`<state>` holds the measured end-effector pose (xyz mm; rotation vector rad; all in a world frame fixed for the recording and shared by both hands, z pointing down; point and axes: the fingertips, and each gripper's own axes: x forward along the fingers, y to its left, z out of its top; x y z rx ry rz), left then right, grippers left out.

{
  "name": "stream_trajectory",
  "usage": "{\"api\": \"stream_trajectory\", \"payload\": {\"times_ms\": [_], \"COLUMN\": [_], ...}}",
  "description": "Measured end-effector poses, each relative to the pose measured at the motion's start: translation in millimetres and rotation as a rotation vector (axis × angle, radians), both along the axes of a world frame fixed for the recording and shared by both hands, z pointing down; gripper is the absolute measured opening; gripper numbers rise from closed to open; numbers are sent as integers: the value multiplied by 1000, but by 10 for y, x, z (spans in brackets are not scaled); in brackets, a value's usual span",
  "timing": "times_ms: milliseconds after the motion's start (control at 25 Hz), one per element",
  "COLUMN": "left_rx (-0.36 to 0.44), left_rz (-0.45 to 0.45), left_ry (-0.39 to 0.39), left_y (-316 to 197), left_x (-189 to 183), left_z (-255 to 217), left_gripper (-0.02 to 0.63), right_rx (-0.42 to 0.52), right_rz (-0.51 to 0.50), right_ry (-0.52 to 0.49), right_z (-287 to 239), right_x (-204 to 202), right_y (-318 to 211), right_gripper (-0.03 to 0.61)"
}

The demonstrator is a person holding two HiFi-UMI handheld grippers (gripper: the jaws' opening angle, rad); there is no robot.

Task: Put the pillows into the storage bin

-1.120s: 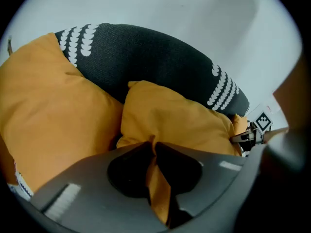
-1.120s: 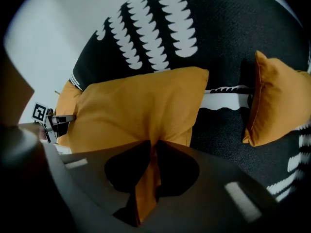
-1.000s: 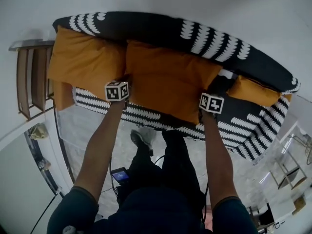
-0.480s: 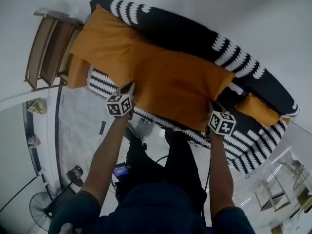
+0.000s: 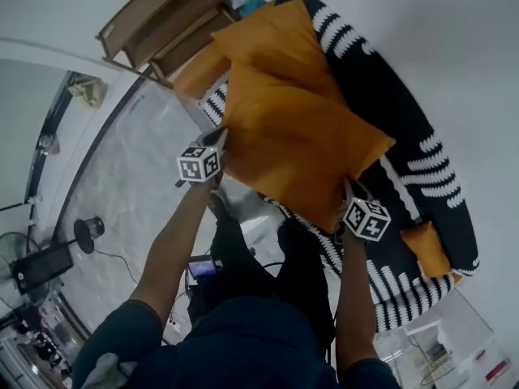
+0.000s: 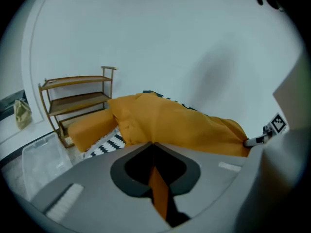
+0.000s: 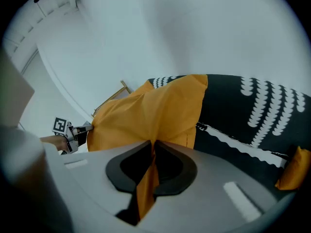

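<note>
Pillow (image 5: 300, 148) pinched by its edge in left gripper (image 5: 219, 142) and right gripper (image 5: 350, 191). Carry step: next swing it to clear bin (image 6: 35, 152), low-left of left gripper

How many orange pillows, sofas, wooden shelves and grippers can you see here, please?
Orange pillows: 4
Sofa: 1
Wooden shelf: 1
Grippers, left gripper and right gripper: 2
Total: 8
</note>
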<state>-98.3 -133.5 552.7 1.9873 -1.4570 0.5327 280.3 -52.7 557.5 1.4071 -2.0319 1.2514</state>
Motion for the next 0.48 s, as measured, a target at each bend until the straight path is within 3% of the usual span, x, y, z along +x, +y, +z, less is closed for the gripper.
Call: {"api": "stream_trajectory", "payload": {"times_ms": [320, 480], "left_rx": [44, 40], "left_rz": [-231, -327], "left_ry": [-16, -15], "left_y": [488, 770], "left_x": [-2106, -3199], "left_z": [-169, -164], "left_gripper": [5, 5], "right_rx": [30, -3], "right_rz": [-219, -272], "right_ry": [-35, -54], "right_z": [-257, -244], "right_x": [-2024, -3103], "right_y": [-274, -207], "right_gripper": [25, 25]}}
